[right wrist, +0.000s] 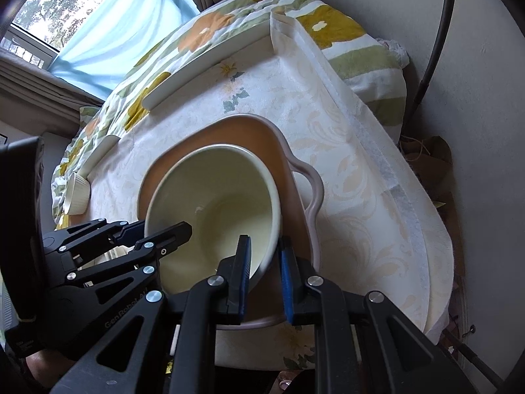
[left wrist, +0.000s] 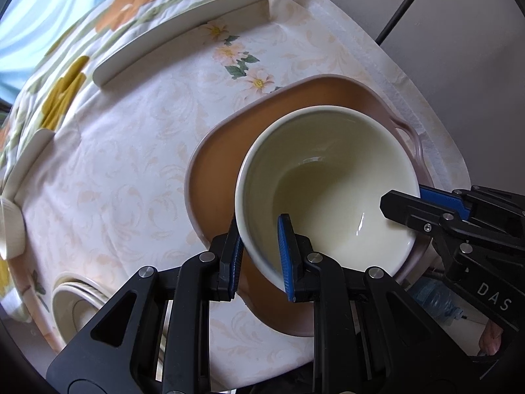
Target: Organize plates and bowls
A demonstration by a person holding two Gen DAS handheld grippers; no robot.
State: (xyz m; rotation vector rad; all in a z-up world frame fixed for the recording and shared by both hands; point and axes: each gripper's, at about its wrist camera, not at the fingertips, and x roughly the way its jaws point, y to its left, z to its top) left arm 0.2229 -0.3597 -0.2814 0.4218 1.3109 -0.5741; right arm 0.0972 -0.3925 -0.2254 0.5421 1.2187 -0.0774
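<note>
A cream bowl [left wrist: 328,177] sits tilted on a brown plate with a pink rim and handle [left wrist: 216,161] on the cloth-covered table. My left gripper [left wrist: 259,256] straddles the bowl's near rim, one finger inside and one outside, closed on the wall. My right gripper [right wrist: 264,269] straddles the opposite rim of the same bowl [right wrist: 213,197] the same way, over the plate [right wrist: 295,177]. Each gripper shows in the other's view, the right one [left wrist: 413,203] and the left one [right wrist: 157,229].
A long white rectangular dish [left wrist: 183,32] lies at the table's far edge. A small ribbed white ramekin [right wrist: 77,193] stands at the left edge. Stacked cream bowls [left wrist: 78,308] sit near the front left. A floral quilt [right wrist: 203,32] lies behind the table.
</note>
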